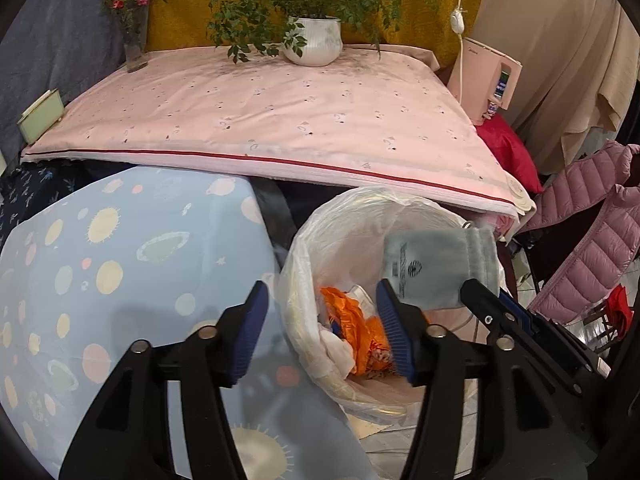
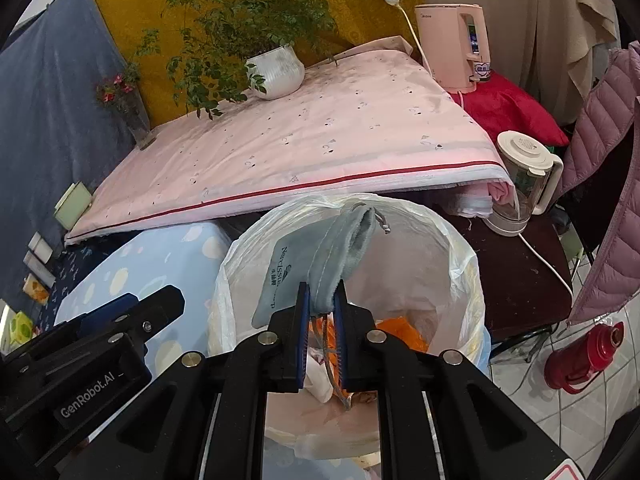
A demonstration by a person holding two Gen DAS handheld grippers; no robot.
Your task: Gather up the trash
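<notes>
Pink-sheeted bed stood behind the lined bin, over which the right hand-held gripper pinched a grey pouch that might snag the liner, the left hand-held gripper open, empty.

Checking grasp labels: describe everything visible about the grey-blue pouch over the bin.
The grey-blue pouch is soft, fleecy fabric with dark printed lettering and a logo, and a drawstring at its gathered end. The right gripper pinches one edge; it hangs over the lined trash bin, above orange scraps. The left gripper is open, not touching it.
</notes>
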